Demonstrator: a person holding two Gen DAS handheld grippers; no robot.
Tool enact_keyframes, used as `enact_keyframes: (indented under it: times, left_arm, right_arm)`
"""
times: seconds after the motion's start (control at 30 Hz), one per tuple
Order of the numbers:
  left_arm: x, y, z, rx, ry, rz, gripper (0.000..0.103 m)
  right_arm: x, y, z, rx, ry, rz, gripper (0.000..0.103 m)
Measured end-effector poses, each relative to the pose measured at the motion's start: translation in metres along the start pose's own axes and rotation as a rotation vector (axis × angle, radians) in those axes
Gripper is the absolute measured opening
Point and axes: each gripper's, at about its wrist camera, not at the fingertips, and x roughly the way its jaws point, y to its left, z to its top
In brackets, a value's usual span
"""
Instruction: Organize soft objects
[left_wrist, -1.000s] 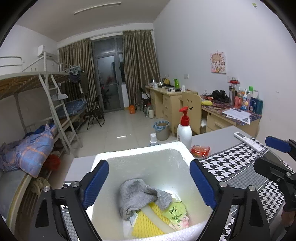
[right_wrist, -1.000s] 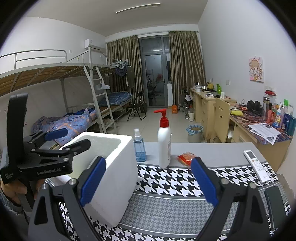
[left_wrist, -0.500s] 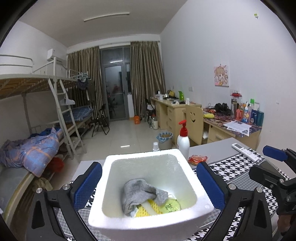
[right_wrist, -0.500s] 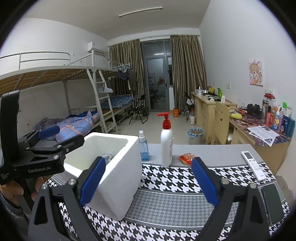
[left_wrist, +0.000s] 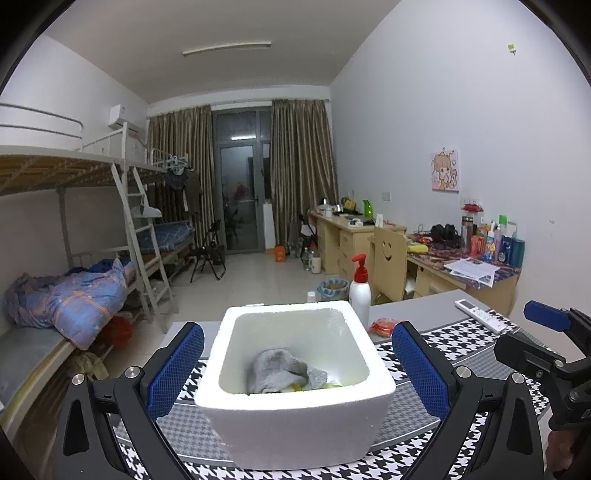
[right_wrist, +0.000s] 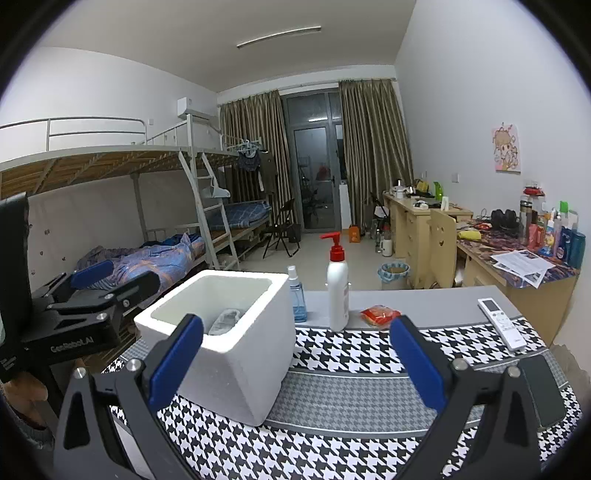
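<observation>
I have both tools pointed across the table at a white, square foam box (left_wrist: 295, 417) that sits on the black-and-white houndstooth mat (right_wrist: 351, 347). My left gripper (left_wrist: 297, 365) stands with its blue-padded jaws spread wide, one pad on each side of the box and neither touching it; nothing is held. My right gripper (right_wrist: 295, 363) has just been opening its jaws and they stand wide too, with nothing between the pads but the mat and one corner of the box near the left pad.

The soft things lie inside the box: a crumpled grey cloth (left_wrist: 284, 371) on top, with a bit of something yellow-green (left_wrist: 295, 386) showing under its edge, too hidden to name. From the right wrist view I see only a pale grey bundle (right_wrist: 225, 320) low in the box.

Behind the box stands a white pump bottle with a red top (right_wrist: 338, 291), a small clear blue spray bottle (right_wrist: 296, 295) just beside the box's far corner, and a flat red-orange packet (right_wrist: 380, 315) near the pump bottle. A white remote control (right_wrist: 501, 323) lies toward the right edge of the table, and a dark flat phone (right_wrist: 543, 391) lies on the mat nearer me.
</observation>
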Motion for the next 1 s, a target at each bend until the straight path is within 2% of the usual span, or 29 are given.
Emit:
enact_keyframes:
  times: [0.3, 1.0]
  left_arm:
    - [-0.026, -0.007, -0.004, 0.01, -0.048, -0.001, 0.102]
    - [-0.057, -0.017, -0.022, 0.01, -0.076, 0.029, 0.102]
  right_arm:
    - [-0.019, 0.009, -0.006, -0.056, -0.034, -0.032, 0.102]
    - [-0.044, 0.012, -0.018, -0.043, -0.064, -0.017, 0.102]
